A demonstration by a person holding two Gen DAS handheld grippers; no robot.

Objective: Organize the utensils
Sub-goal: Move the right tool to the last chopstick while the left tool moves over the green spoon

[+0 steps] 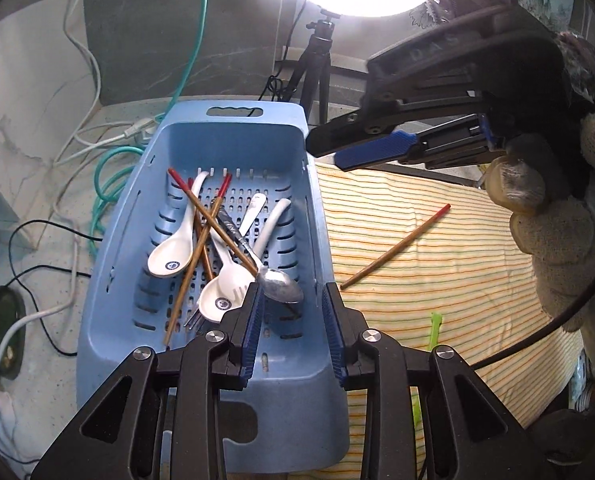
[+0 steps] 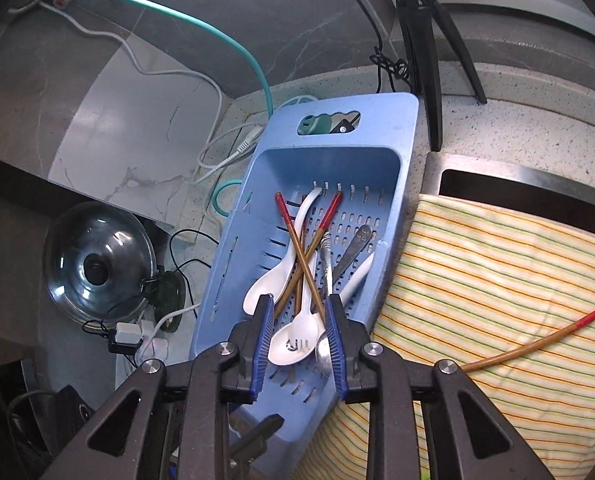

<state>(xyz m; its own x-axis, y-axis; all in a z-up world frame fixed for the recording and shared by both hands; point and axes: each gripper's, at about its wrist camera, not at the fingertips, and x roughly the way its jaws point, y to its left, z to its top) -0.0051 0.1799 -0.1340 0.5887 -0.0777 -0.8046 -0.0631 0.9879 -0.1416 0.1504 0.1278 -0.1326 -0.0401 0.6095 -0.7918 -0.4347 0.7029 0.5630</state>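
A blue slotted basket (image 1: 233, 112) (image 2: 377, 104) holds white ceramic spoons (image 1: 169, 260) (image 2: 293, 344), red-tipped chopsticks (image 1: 211, 222) (image 2: 297, 240), a metal spoon (image 1: 281, 288) (image 2: 323, 350) and a fork. One more chopstick (image 1: 395, 248) (image 2: 537, 340) lies alone on the striped cloth (image 1: 437, 300) (image 2: 477, 272) to the basket's right. My left gripper (image 1: 293, 296) hovers open over the basket's near right part, with nothing pressed between its pads. My right gripper (image 2: 299, 308) (image 1: 323, 152), held by a gloved hand (image 1: 553, 240), stands open above the utensils with its pads clear of them.
A ring light on a tripod (image 1: 317, 52) stands behind the basket. Cables (image 1: 109, 184) and a power strip lie on the counter to the left. A glass pot lid (image 2: 97, 268) sits at far left. A sink edge (image 2: 517, 176) runs behind the cloth.
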